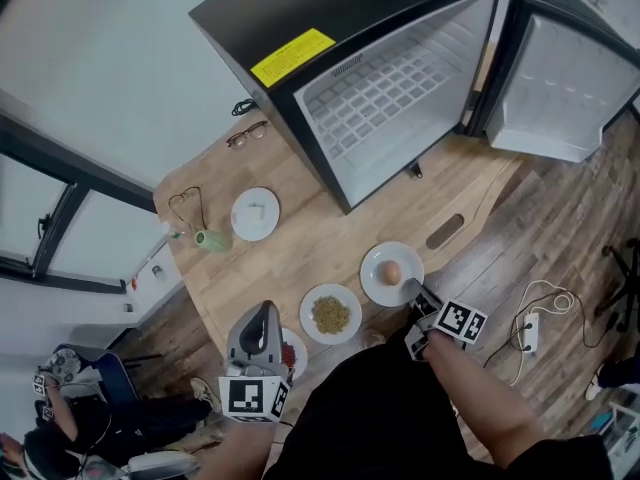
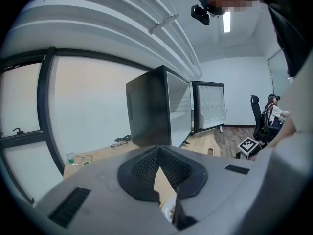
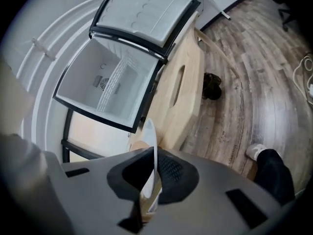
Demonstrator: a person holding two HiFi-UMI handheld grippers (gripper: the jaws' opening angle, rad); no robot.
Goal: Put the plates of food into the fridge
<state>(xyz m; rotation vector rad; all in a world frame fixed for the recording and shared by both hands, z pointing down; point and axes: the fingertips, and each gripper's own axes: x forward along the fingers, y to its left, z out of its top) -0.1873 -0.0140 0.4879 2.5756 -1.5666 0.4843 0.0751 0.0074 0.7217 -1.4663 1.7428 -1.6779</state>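
Observation:
A white plate with a brown egg lies on the wooden table. My right gripper is shut on this plate's near rim. In the right gripper view the plate's rim stands edge-on between the pads. To its left sit a plate of grains and a plate with red food, the latter half hidden by my left gripper. That gripper hovers above the table, shut with nothing in it. A third white plate lies farther back. The black fridge stands open.
The fridge door swings out to the right over the wood floor. Two pairs of glasses and a green cup lie on the table's far left. A power strip and cable lie on the floor at right. A seated person is lower left.

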